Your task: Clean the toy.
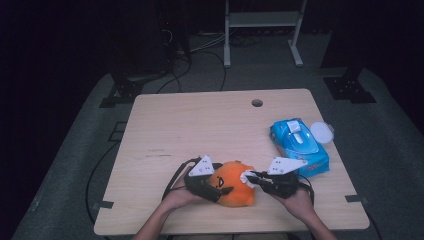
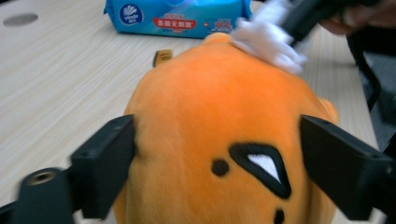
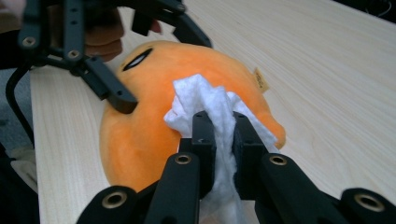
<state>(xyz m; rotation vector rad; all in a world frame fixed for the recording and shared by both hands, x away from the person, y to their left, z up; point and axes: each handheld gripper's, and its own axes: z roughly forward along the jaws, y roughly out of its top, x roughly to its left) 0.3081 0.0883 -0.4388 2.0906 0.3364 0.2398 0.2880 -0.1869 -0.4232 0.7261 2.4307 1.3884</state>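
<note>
The left gripper (image 1: 220,187) clamps the round orange plush toy (image 1: 235,190) at the wooden table's (image 1: 200,130) near edge while the right gripper (image 3: 219,128), pinching a crumpled white wipe (image 3: 205,100), scrubs its top; next, probably fresh patches.

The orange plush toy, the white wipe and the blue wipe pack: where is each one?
orange plush toy (image 2: 205,116), left gripper view, on its rounded orange top.
white wipe (image 3: 205,100), right gripper view, on the bunched part above the jaws.
blue wipe pack (image 1: 300,146), high view, on its top face.
</note>
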